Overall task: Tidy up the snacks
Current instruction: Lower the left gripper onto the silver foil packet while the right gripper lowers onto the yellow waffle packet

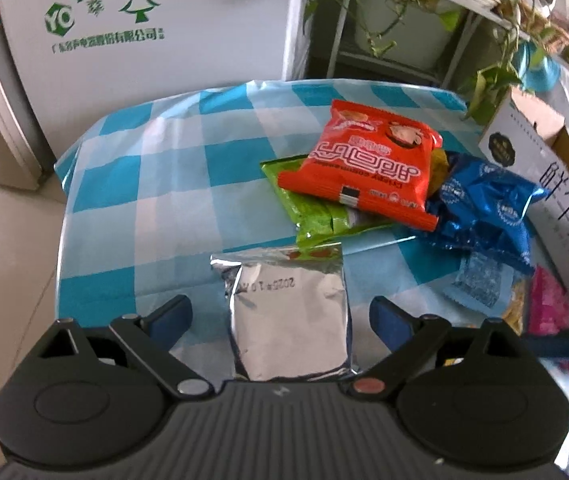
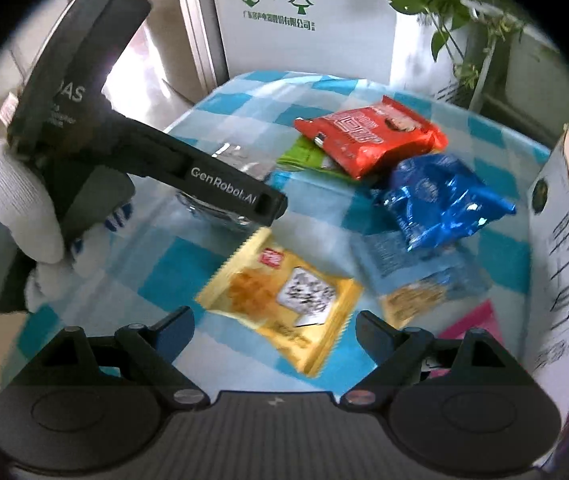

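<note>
Left hand-held gripper [image 1: 280, 316] spread around silver packet [image 1: 290, 320]; right hand-held gripper [image 2: 274, 326] spread above yellow packet [image 2: 280, 300].

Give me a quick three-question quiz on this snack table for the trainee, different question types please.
1. True or false: the red packet lies partly on top of the green packet.
2. Multiple choice: what sits between the open fingers of the left gripper?
A. the blue packet
B. the silver packet
C. the white box
3. Fill in: the right gripper is open over the ______ packet.

Key:
1. True
2. B
3. yellow
</note>
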`<state>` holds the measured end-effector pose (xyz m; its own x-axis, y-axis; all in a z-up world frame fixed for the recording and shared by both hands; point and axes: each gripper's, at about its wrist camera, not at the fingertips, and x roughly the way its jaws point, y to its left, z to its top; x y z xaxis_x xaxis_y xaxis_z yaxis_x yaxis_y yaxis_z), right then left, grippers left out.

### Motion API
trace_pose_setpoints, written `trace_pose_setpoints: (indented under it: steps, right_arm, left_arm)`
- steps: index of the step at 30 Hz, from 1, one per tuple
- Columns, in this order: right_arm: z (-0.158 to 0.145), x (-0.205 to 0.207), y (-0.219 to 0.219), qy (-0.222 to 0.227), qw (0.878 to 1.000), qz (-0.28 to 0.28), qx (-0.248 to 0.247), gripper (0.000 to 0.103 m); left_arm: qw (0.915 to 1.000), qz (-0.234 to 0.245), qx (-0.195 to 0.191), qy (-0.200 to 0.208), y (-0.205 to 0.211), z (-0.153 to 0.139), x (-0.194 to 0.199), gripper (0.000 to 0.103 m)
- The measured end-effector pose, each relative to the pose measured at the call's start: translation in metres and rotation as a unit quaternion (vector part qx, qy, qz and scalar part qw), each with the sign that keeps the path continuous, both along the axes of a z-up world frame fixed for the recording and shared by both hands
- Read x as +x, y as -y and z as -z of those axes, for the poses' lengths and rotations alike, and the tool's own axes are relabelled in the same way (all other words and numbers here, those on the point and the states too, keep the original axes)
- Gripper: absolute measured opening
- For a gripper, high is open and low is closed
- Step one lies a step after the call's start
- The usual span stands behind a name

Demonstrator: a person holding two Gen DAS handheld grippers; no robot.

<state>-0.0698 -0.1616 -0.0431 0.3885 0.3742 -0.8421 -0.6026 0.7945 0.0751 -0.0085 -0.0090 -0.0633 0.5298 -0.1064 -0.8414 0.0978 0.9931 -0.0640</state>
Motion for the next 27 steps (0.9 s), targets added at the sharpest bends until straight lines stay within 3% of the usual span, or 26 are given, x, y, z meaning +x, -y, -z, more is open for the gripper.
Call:
trace_pose_setpoints:
  steps: [8,14,27]
  right_arm:
    - [0.009,0.003,-0.015,0.037,0.995,-0.082,-0.041,0.092]
    - [0.018,0.009,-0.025,0.046,0.990,-0.117,-0.061,0.092]
    - [0.025,0.022,-0.027,0.024,0.992,-0.124,-0.032,0.095]
  left_arm:
    - [0.9994,0.017,0.031,-0.004,0.005,0.004,0.002,0.101]
    - [0.9993,0.022,0.030,-0.006,0.001,0.006,0.002,0.103]
    - [0.9995,0.014,0.027,-0.003,0.000,0.007,0.001,0.103]
